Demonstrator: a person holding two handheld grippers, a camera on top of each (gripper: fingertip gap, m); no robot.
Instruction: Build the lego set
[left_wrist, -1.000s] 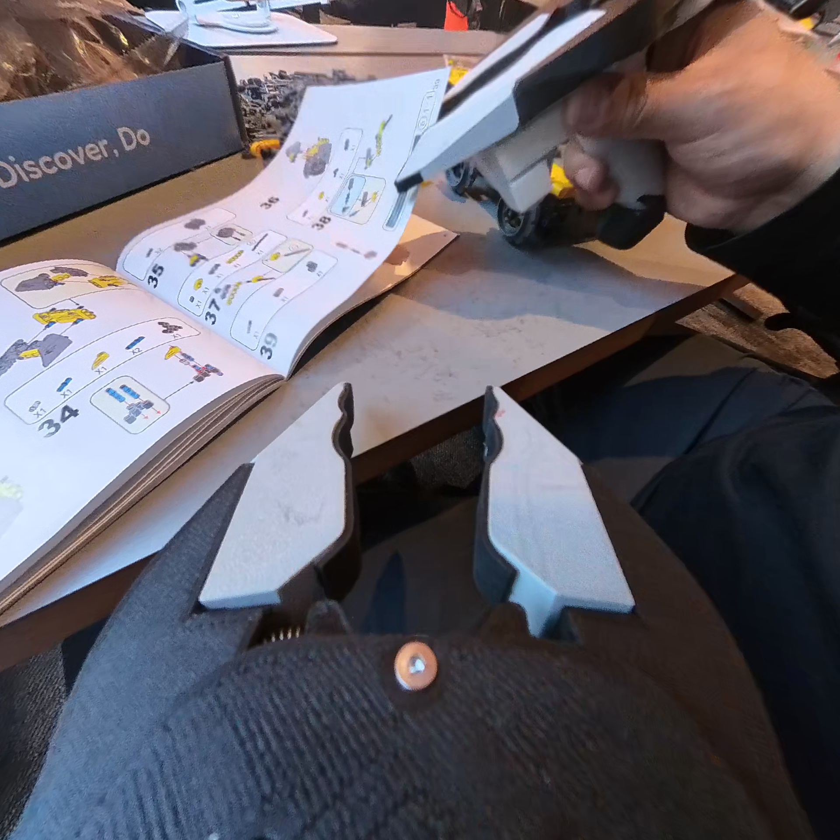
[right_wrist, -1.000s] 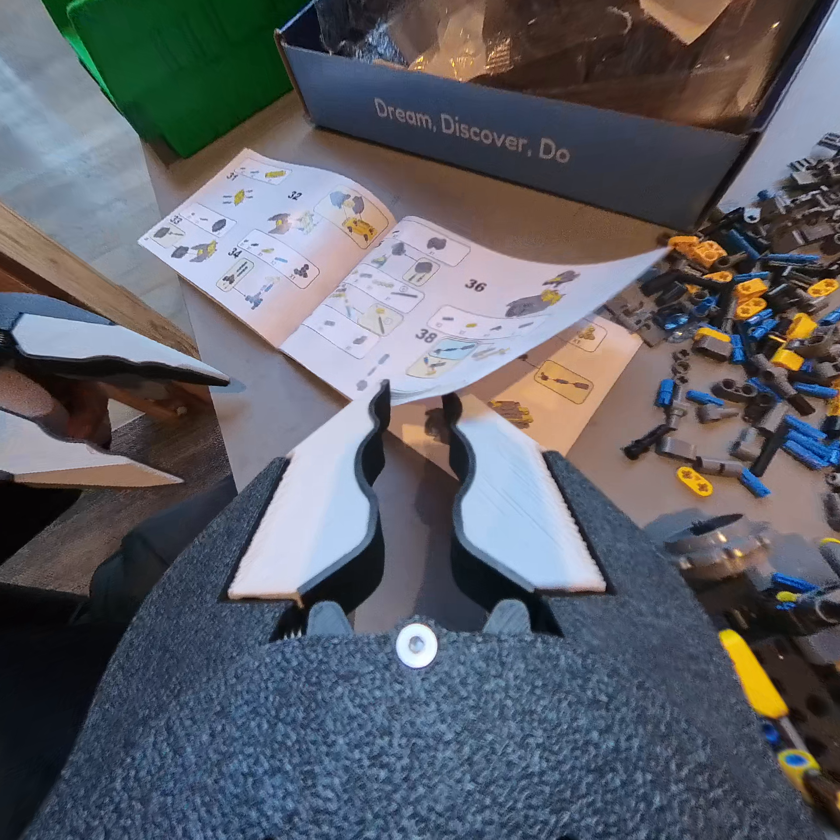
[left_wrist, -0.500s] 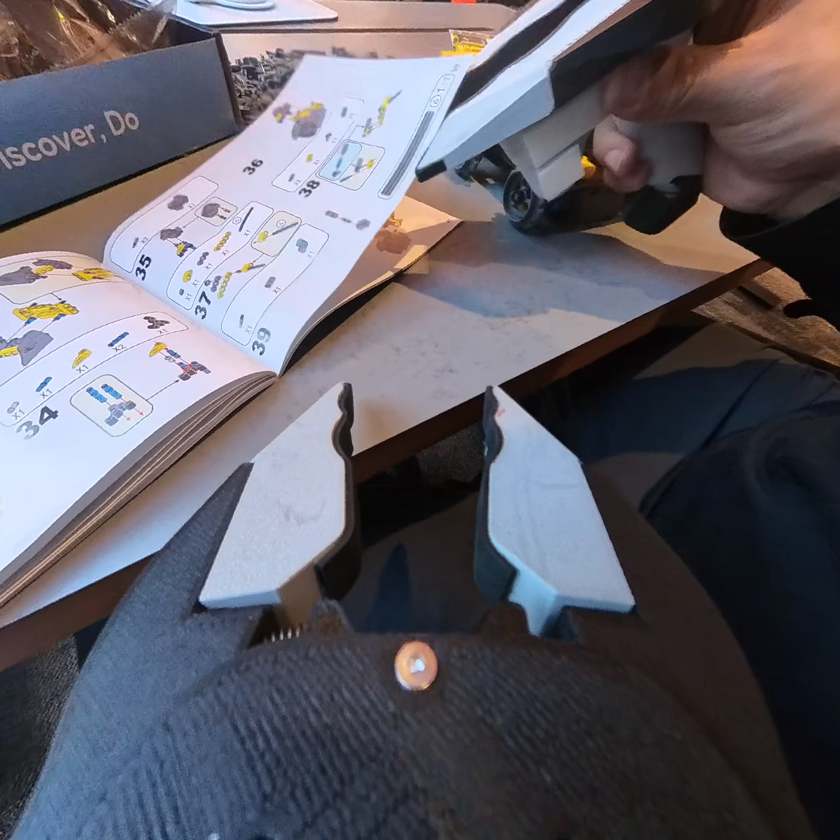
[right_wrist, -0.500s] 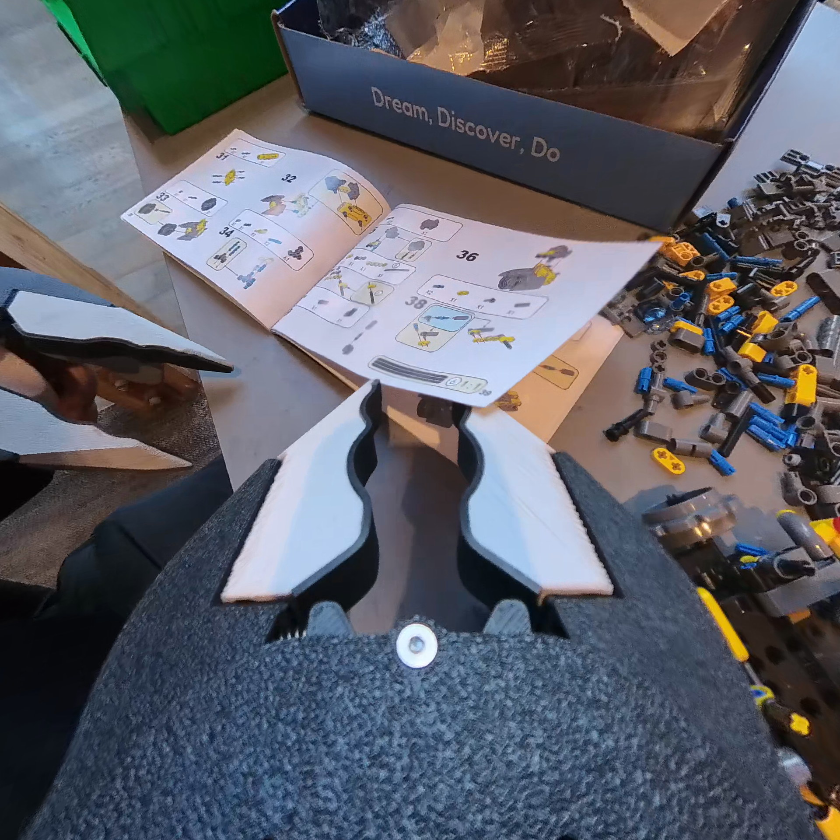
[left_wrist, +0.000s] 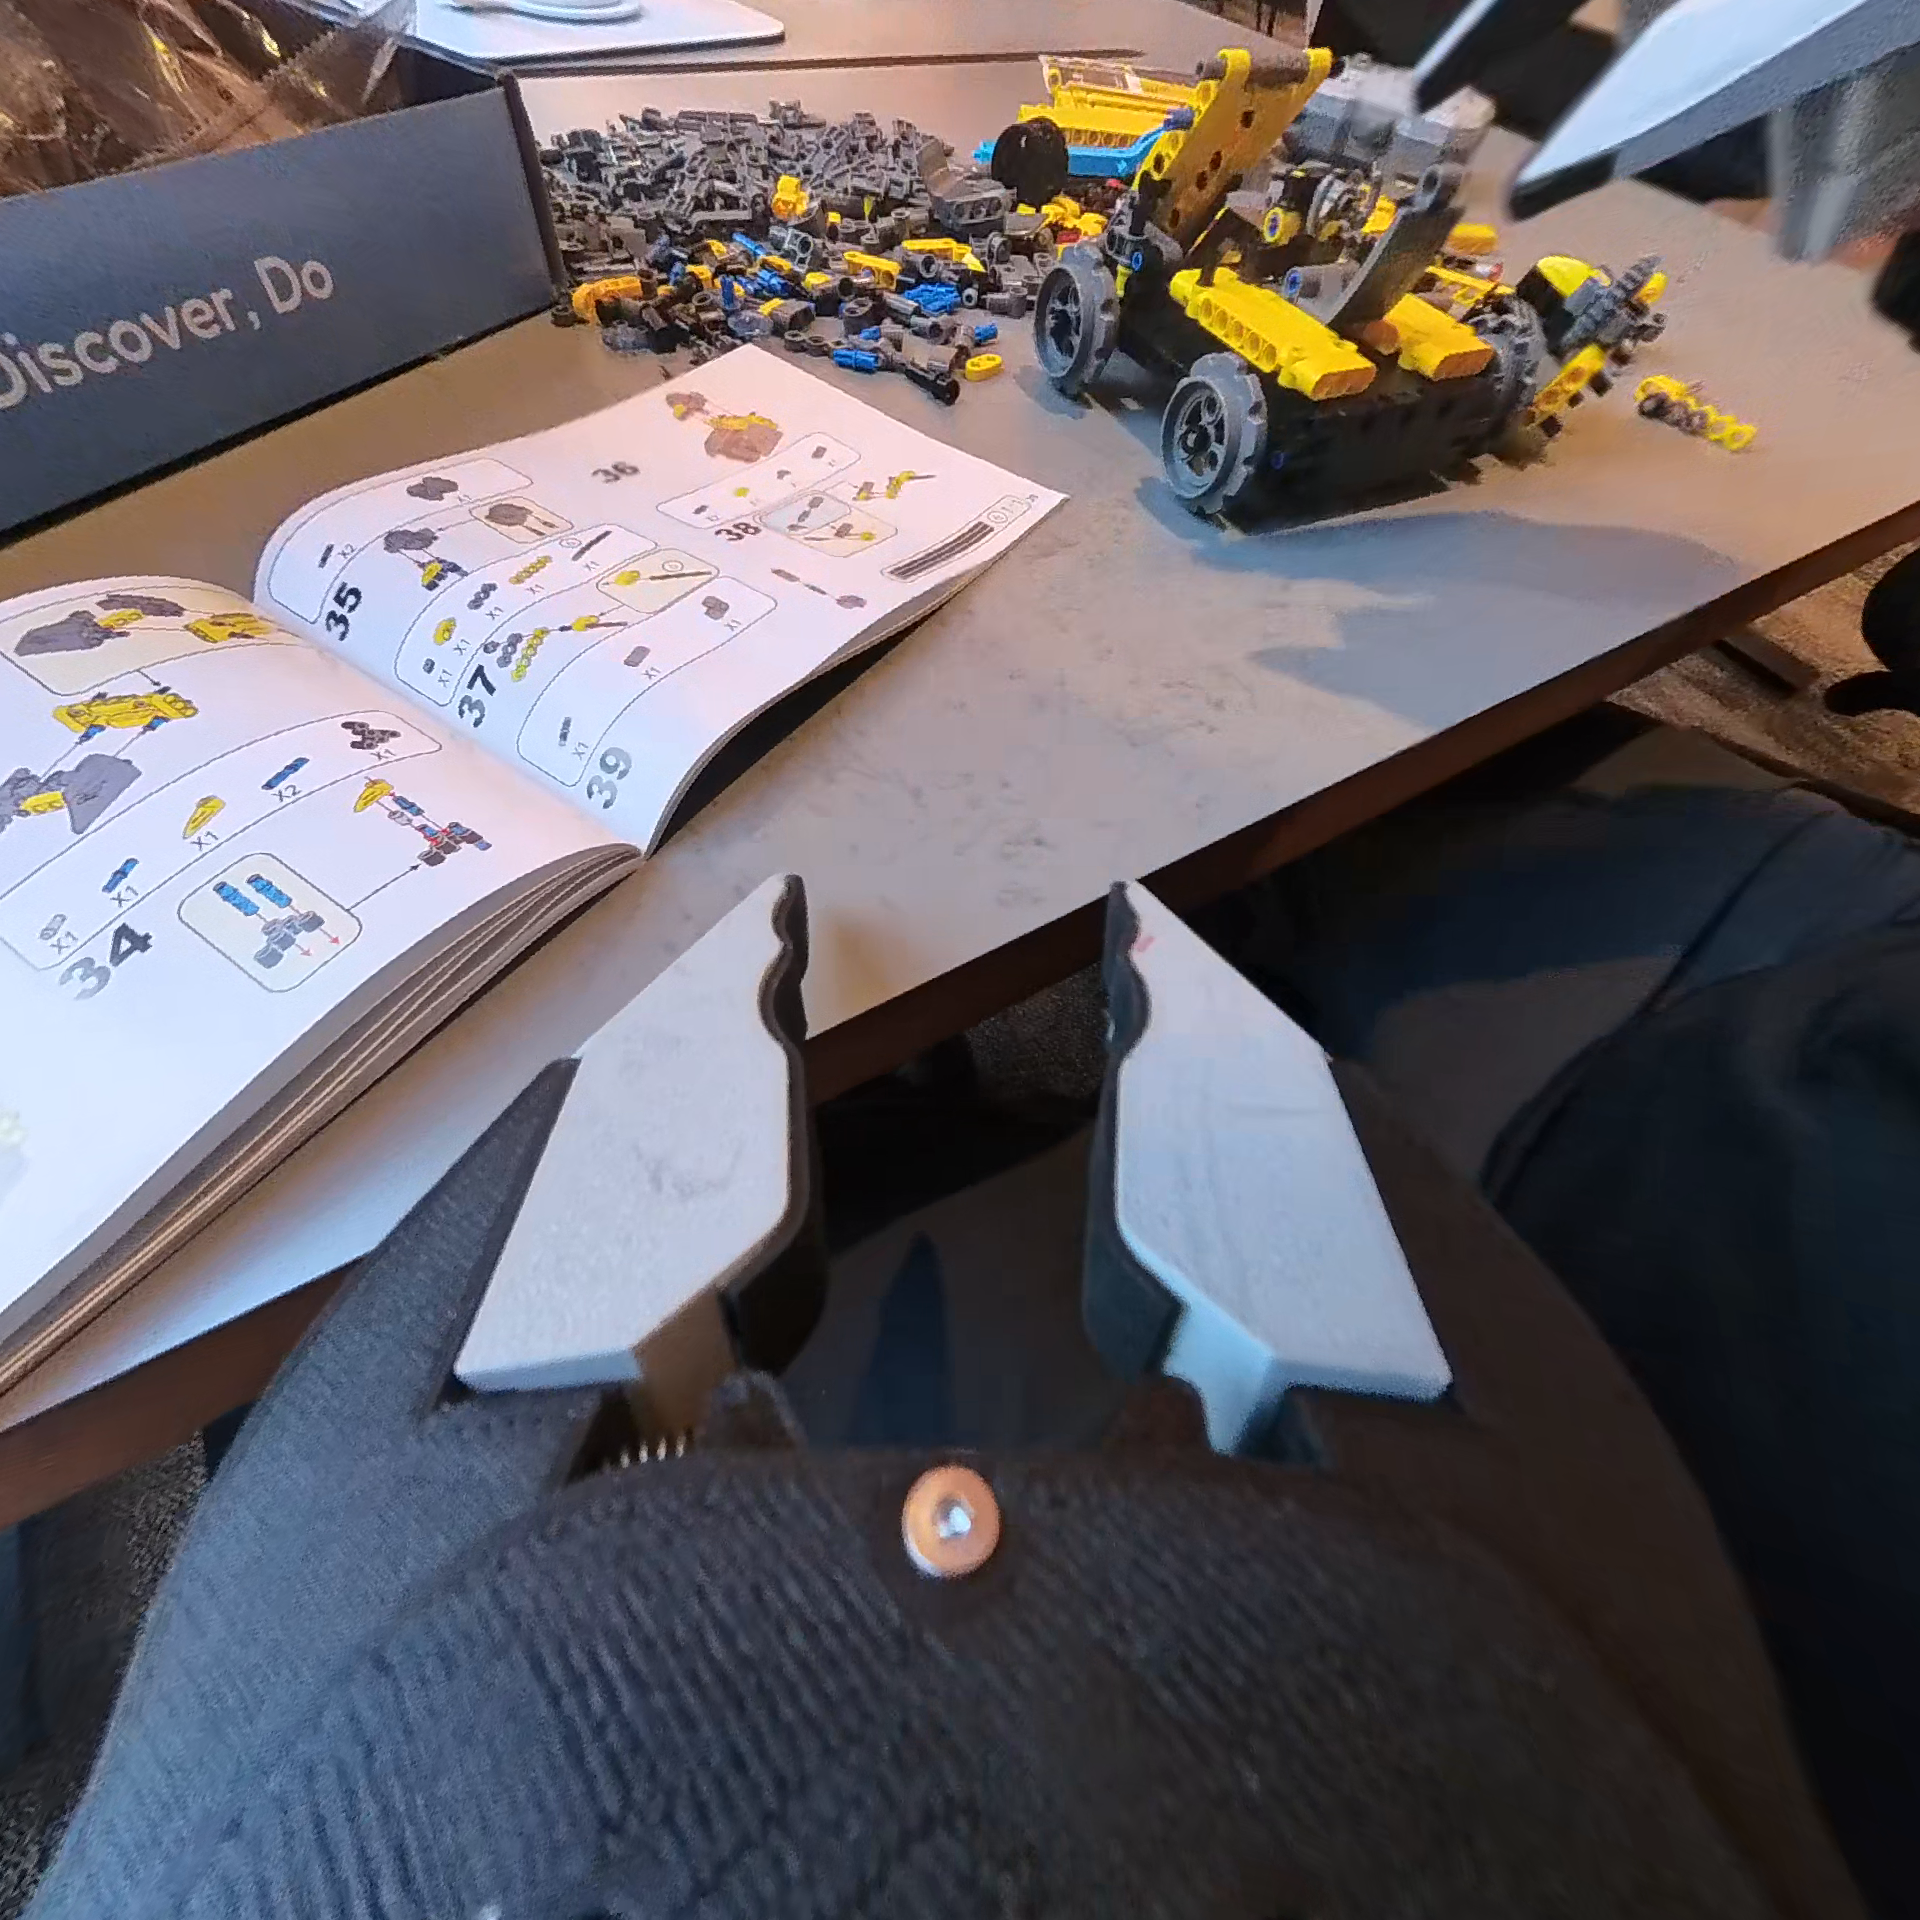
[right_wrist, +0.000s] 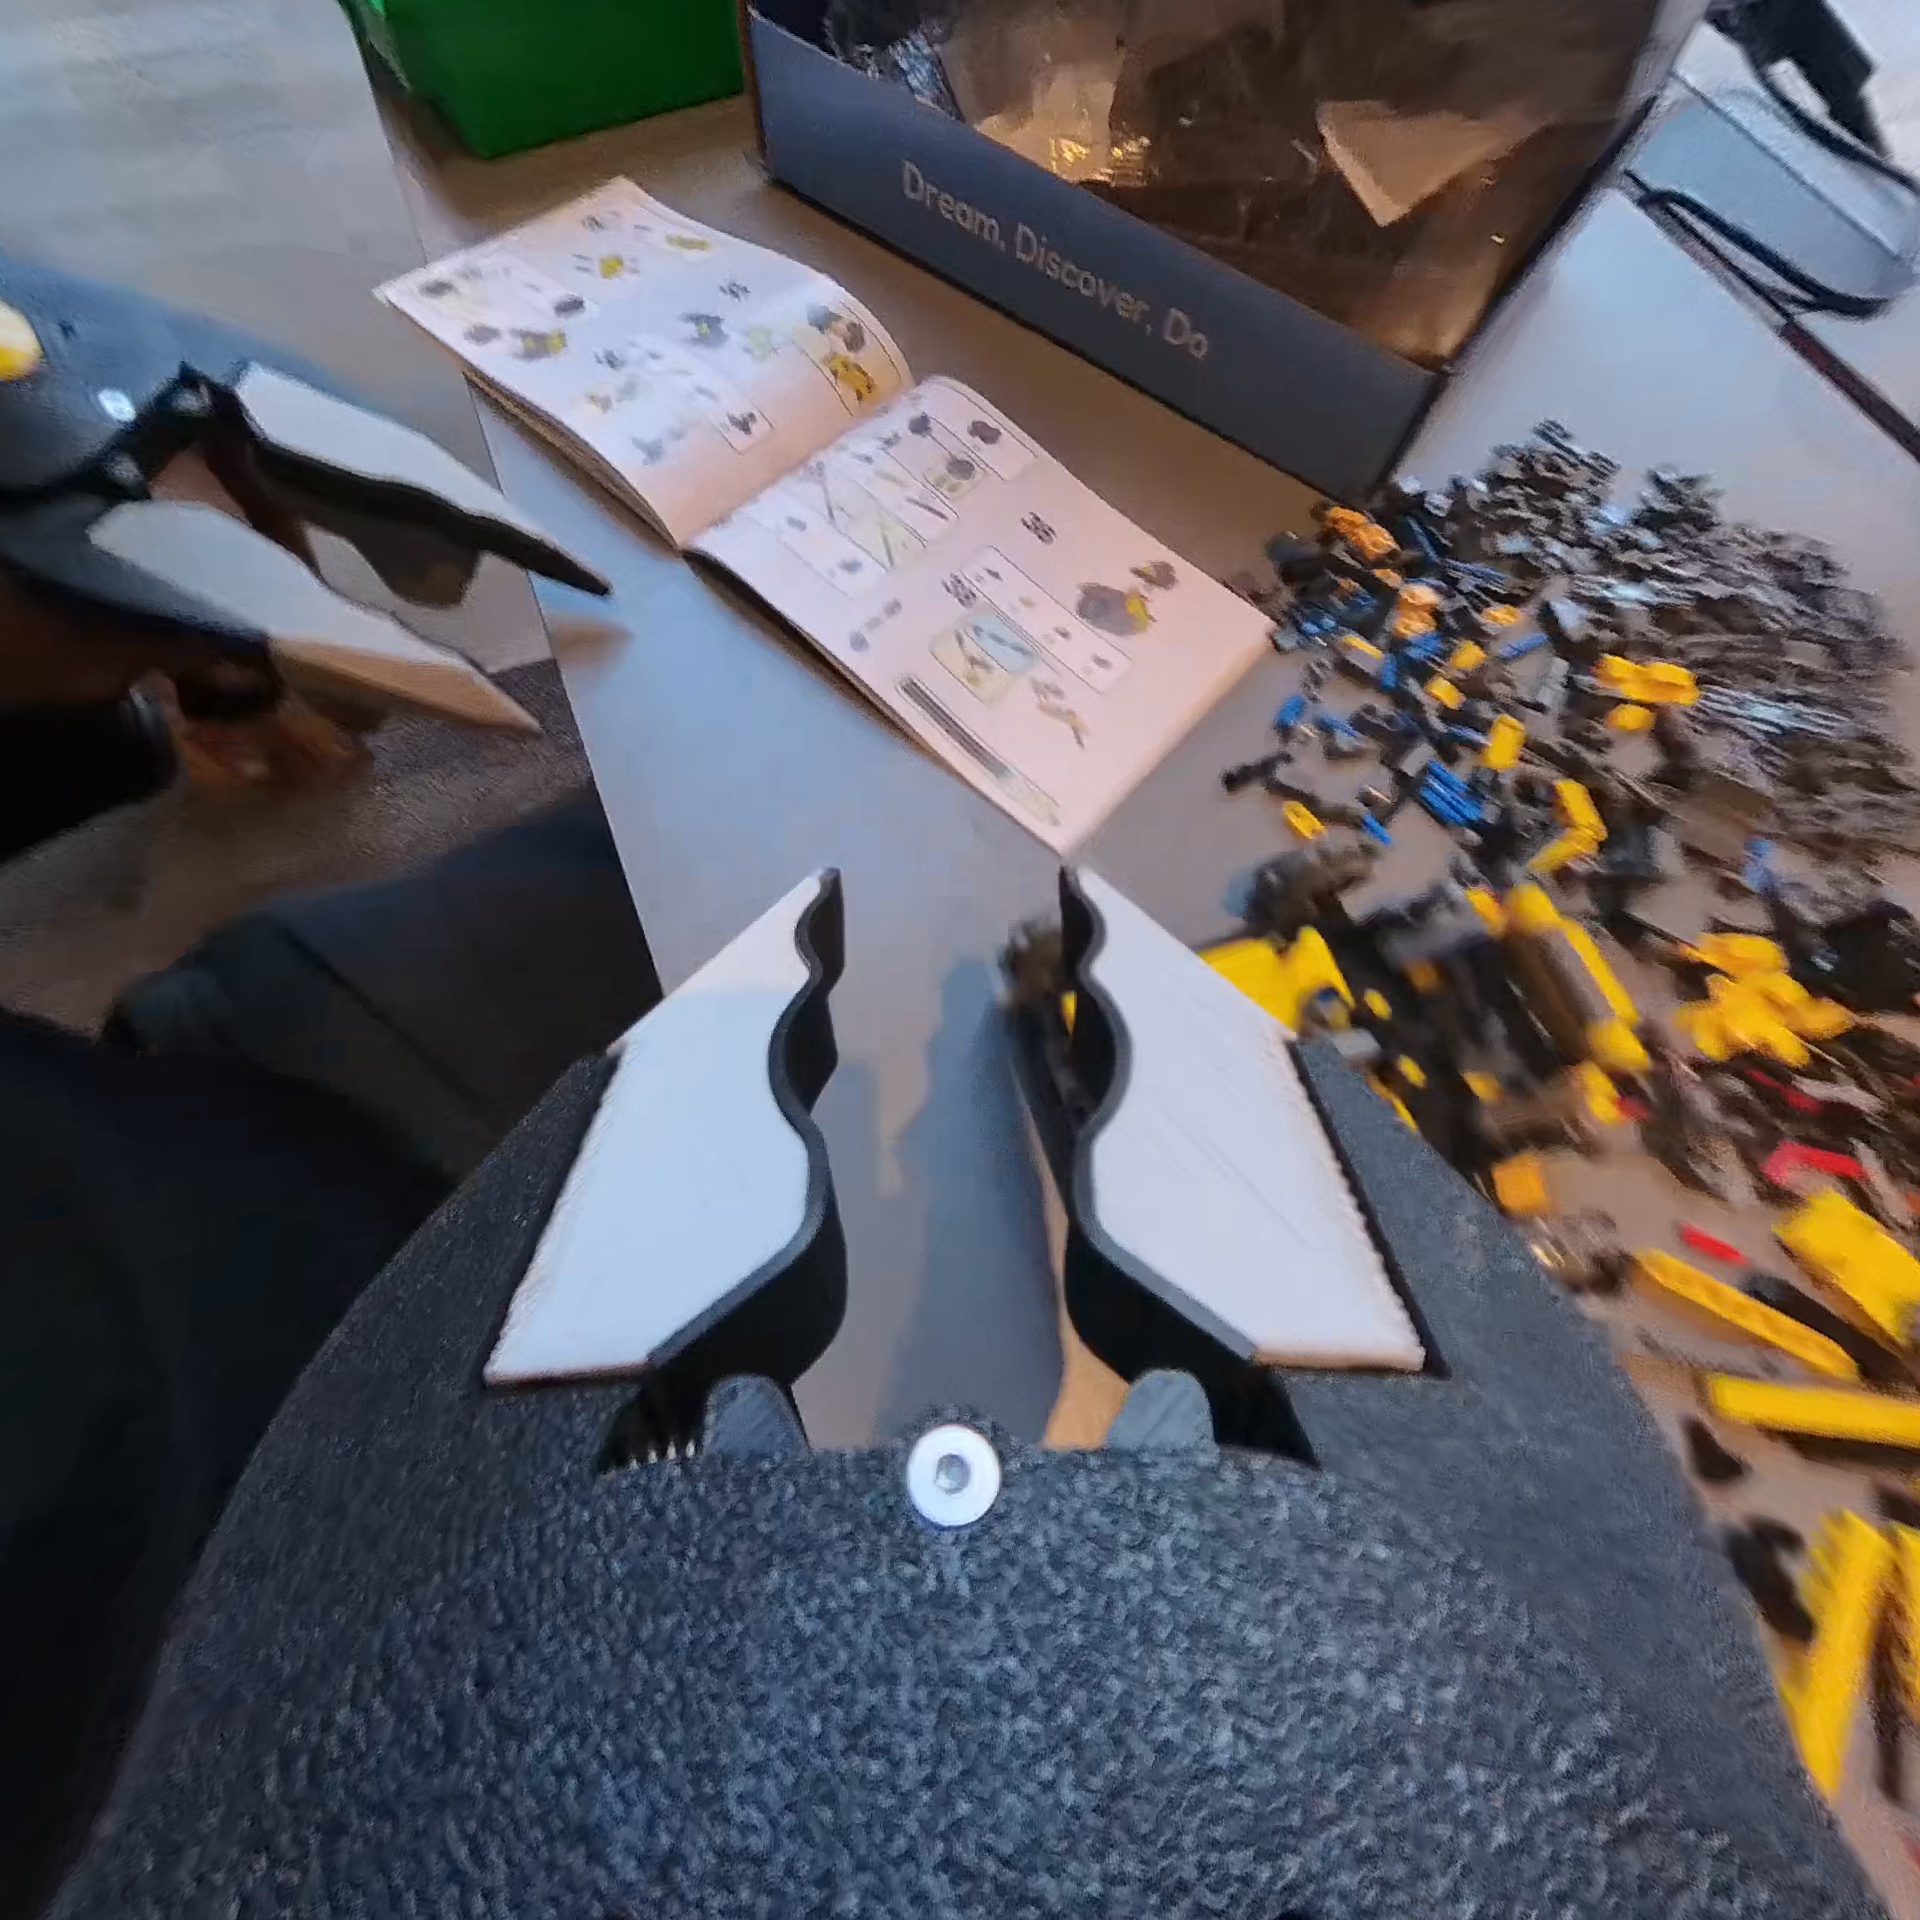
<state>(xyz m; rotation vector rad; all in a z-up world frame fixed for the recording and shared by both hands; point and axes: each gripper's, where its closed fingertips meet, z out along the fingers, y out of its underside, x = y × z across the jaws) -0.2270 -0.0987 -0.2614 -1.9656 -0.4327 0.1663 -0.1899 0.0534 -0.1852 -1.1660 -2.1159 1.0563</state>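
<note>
An open instruction booklet (left_wrist: 416, 707) lies flat on the grey table (left_wrist: 1039, 727); it also shows in the right wrist view (right_wrist: 831, 499). My left gripper (left_wrist: 953, 891) is open and empty, low at the table's front edge, just right of the booklet's corner. My right gripper (right_wrist: 951, 883) is open and empty above the table, between the booklet's right page and a partly built yellow and black model vehicle (right_wrist: 1507, 997). The vehicle (left_wrist: 1330, 353) stands at the right of the table. The right gripper (left_wrist: 1662, 83) shows blurred above it.
A heap of small grey, blue and yellow pieces (left_wrist: 790, 239) lies behind the booklet. A dark cardboard box (left_wrist: 260, 281) with plastic bags stands at the back left. A green bin (right_wrist: 582, 62) is beyond the table. A person's dark-trousered legs (left_wrist: 1662, 1143) are below the table edge.
The booklet page that was lifted at my right gripper's tips now lies flat. My right gripper has opened wider and drawn back up and to the right. The left gripper has barely moved.
</note>
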